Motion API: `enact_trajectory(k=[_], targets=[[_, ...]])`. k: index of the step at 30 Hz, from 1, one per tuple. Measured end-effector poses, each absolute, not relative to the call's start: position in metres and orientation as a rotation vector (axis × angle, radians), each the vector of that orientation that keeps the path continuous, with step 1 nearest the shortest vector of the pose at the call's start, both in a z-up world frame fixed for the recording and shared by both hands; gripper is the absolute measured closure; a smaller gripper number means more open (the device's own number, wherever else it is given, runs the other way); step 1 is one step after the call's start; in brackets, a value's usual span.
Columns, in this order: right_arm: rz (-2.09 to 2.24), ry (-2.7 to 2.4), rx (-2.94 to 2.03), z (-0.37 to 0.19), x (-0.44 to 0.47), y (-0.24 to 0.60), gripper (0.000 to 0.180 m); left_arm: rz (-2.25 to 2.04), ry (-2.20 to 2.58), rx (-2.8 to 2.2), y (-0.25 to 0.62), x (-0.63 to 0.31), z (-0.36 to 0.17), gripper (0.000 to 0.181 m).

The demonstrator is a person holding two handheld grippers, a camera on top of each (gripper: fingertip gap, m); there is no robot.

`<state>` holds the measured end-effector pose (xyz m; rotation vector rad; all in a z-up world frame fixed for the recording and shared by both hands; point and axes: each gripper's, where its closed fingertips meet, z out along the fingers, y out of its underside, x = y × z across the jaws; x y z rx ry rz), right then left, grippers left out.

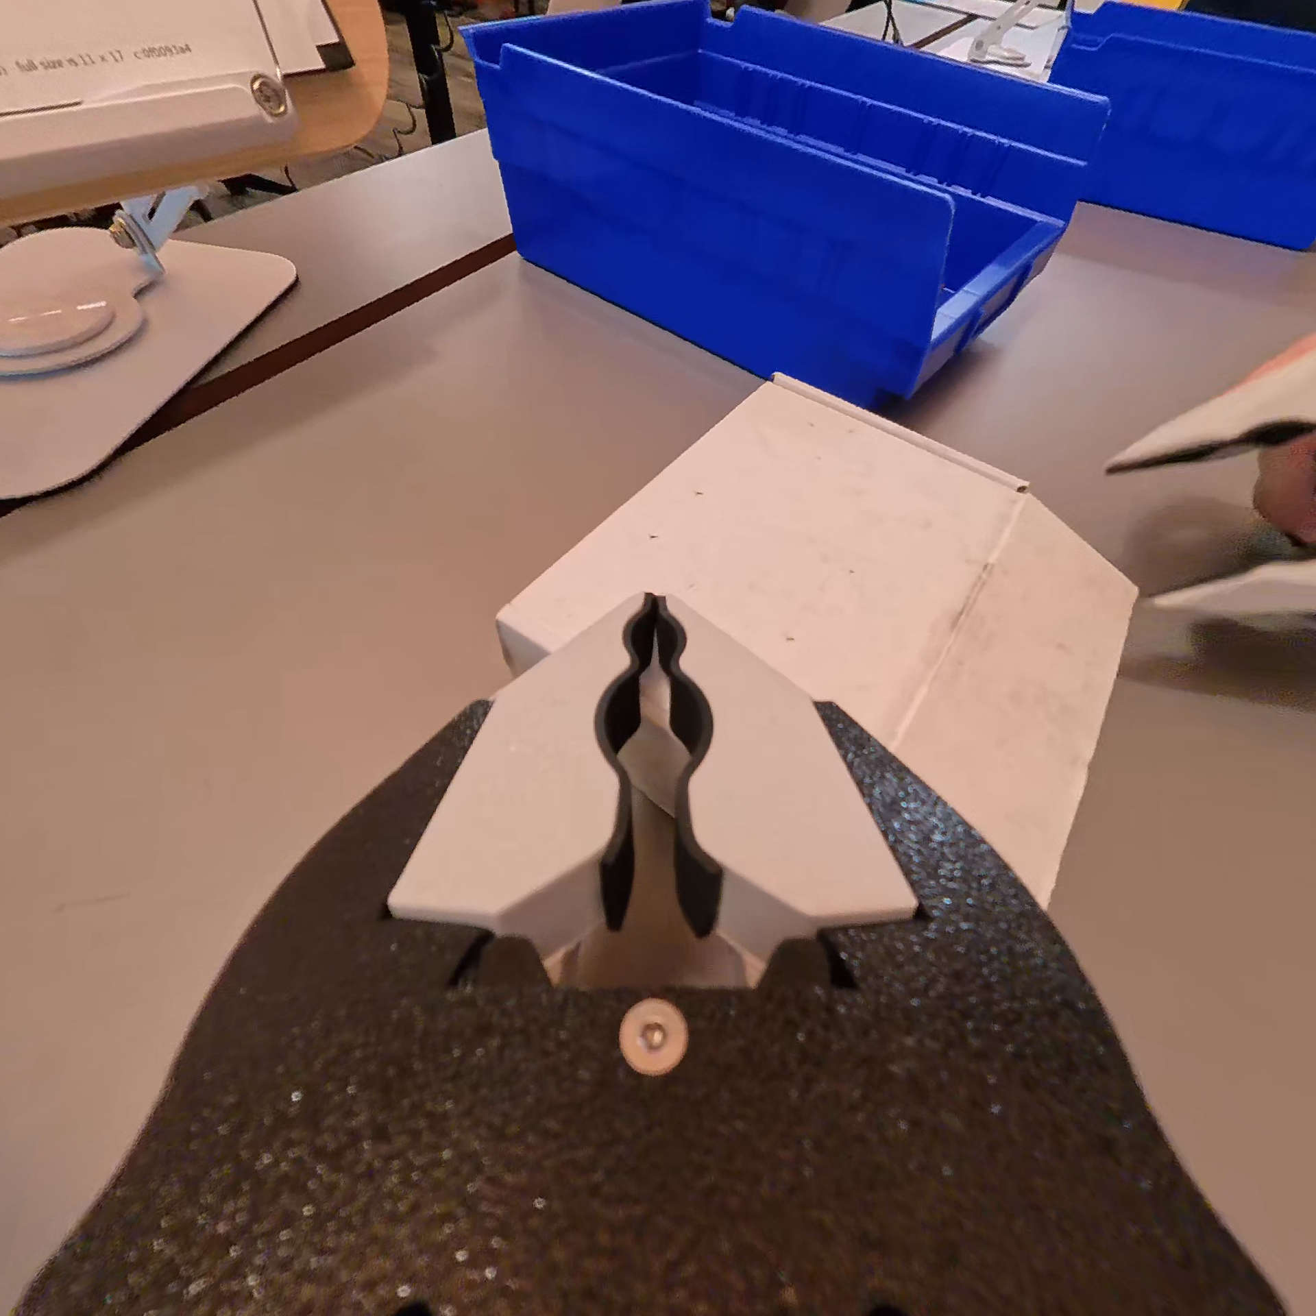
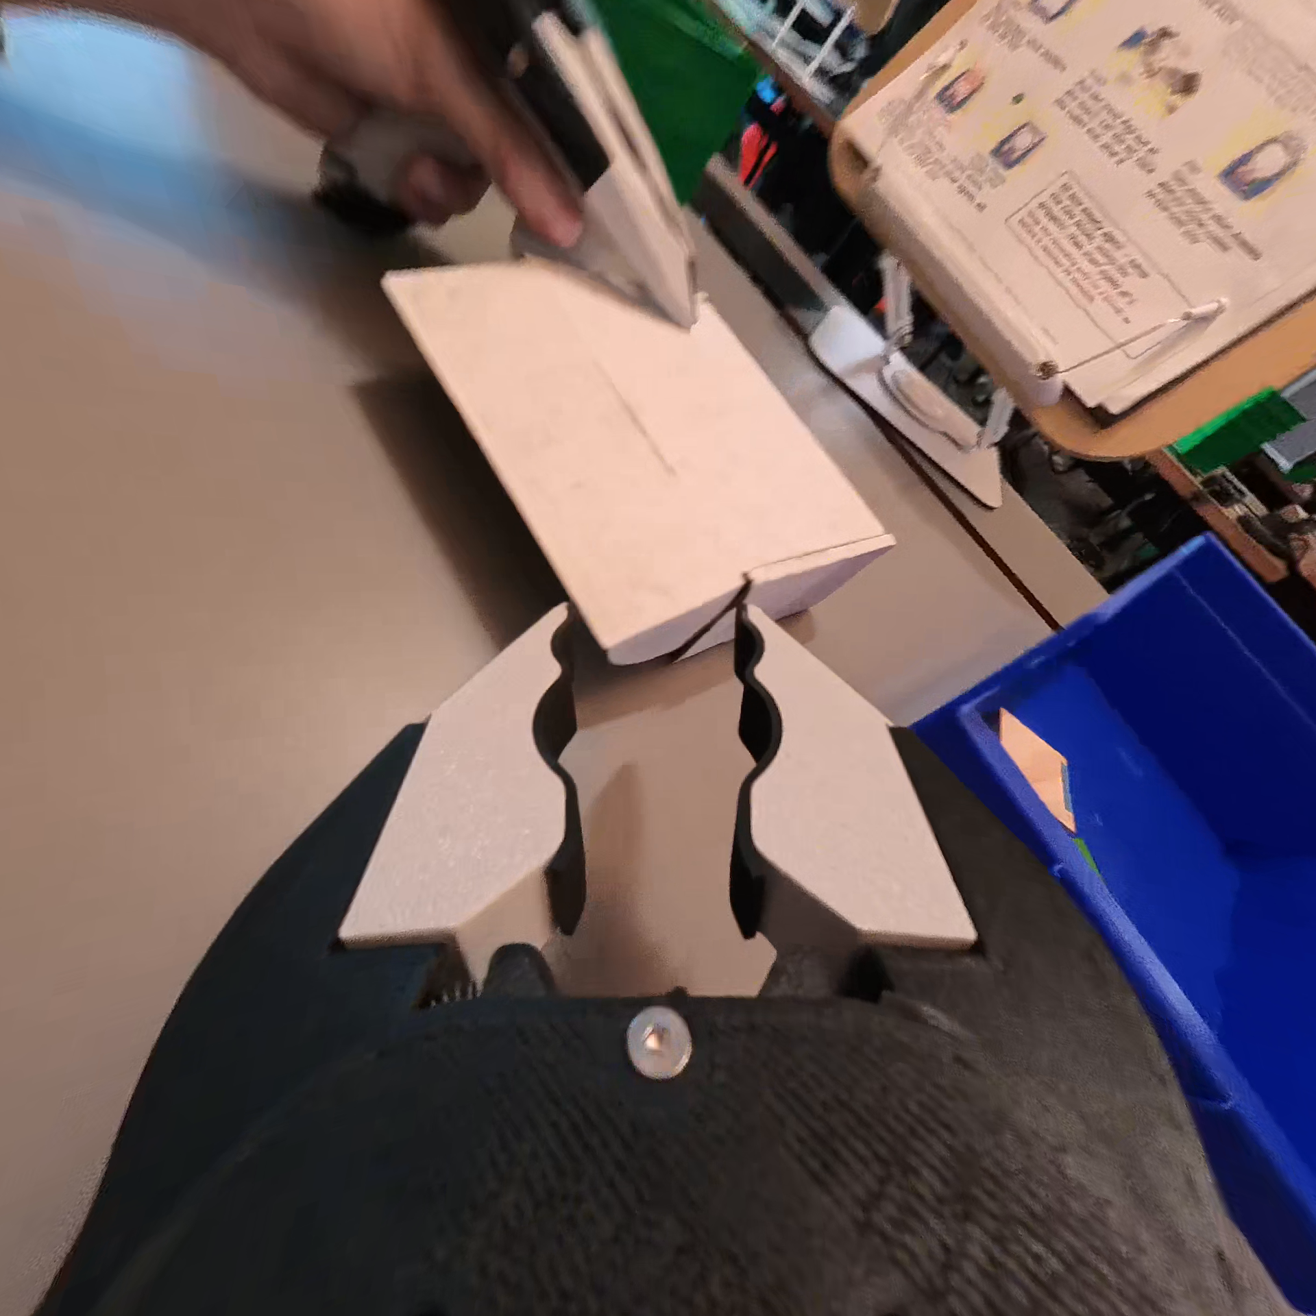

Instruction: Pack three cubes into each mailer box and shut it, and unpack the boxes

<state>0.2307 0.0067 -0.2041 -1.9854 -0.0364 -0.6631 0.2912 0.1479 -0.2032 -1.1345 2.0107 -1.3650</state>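
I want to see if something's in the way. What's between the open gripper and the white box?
Nothing: in the right wrist view only bare table lies between the right gripper and the white mailer box.

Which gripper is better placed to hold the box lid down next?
Left. The left gripper, shut, is already over the mailer box lid; the right gripper is open beside its edge.

My left grey-fingered black gripper is pinched closed; my right grey-fingered black gripper is spread apart, tilted sideways.
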Motion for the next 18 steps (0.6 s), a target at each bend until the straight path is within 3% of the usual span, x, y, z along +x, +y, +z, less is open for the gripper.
enact_trajectory(k=[2,8,18], targets=[[-0.64,0.041,-1.939,-0.196,0.237,0.005,0.14,-1.366,2.003,-1.099,0.148,0.29,-0.2,0.18],[-0.614,0.06,-1.988,-0.202,0.233,-0.004,0.141,-1.495,1.903,-0.979,0.155,0.248,-0.155,0.155],[-0.818,-0.108,-2.134,-0.233,0.24,-0.005,0.143,-1.026,2.246,-0.935,0.15,0.167,-0.227,0.144]])
